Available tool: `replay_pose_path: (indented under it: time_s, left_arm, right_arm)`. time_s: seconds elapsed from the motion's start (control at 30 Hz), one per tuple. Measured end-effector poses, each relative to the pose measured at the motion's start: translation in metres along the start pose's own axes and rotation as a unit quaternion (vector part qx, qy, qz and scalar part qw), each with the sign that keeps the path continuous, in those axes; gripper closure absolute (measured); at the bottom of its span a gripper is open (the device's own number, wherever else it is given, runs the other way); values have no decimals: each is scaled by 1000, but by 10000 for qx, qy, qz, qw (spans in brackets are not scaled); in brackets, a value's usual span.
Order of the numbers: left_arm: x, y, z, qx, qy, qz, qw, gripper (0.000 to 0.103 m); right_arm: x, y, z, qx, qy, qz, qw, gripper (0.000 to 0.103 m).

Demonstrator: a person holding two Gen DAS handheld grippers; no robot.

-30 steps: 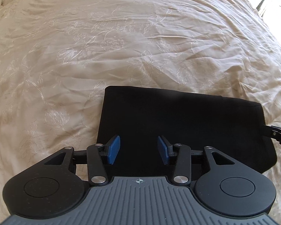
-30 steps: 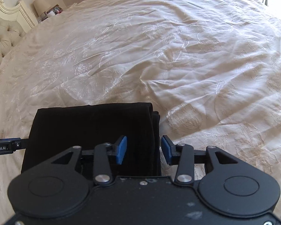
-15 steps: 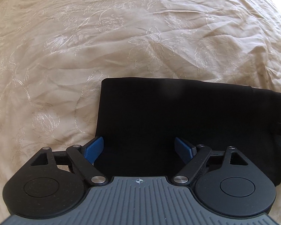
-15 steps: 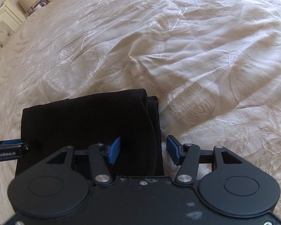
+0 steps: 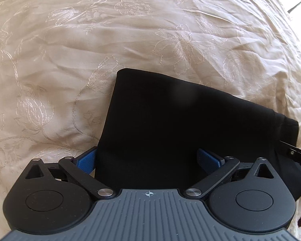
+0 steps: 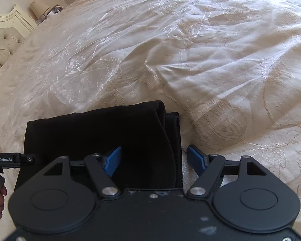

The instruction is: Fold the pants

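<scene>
Both hand-held grippers have spread wider and dropped closer to the pants [image 5: 170,124] since a second ago, when their blue pads were much nearer together and higher above the cloth. So now the black pants sit folded into a compact rectangle on the bed, lying on the cream bedspread [image 5: 90,40] with its embroidered flower pattern.

From the right wrist view you can see the stacked layers at the pants' right edge [image 6: 170,132], a rounded fold on top and flatter layers poking out underneath (looks like at least two layers, hard to count in all that black).

Left hand-held gripper [image 5: 148,159] is wide open, its jaws straddling the near left corner of the pants: the left blue pad [image 5: 86,160] is just off the cloth edge over the bedspread, the right one [image 5: 209,158] over the black fabric. Can't tell if either pad actually touches anything.

Right hand-held gripper [image 6: 154,160] is open too, straddling the near right edge, with one pad over the pants and the other out over the bedspread.

Further out in the right wrist view: a tufted headboard [image 6: 2,46] at the far left, and a little lamp [image 6: 39,8] beyond it by the wall.
</scene>
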State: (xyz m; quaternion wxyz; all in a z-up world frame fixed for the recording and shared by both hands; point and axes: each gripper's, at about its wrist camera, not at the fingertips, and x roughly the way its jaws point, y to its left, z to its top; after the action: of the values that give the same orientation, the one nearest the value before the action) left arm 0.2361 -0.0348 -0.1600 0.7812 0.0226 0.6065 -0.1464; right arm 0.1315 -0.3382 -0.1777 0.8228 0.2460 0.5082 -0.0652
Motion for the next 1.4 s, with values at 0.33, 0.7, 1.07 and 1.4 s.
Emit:
replay_pose_path:
  time_s: [0.33,0.7,1.07,1.4]
  left_arm:
    - [-12,-25,-28,610,-479,40,9970,0]
    - [-11,-13,-4,-70,-104,-66,9999,17]
    - [-54,-10,-12,-594,-646,402,9953,88]
    - [-107,115,-53,-1226,-709,852,9863,88]
  right_arm:
    - [-4,-13,2,250,306,553,9977,24]
    - [-7,-25,5,699,446,727,9939,45]
    - [-26,-3,3,689,340,539,9956,73]
    - [-5,116,-13,-154,718,1058,9917,79]
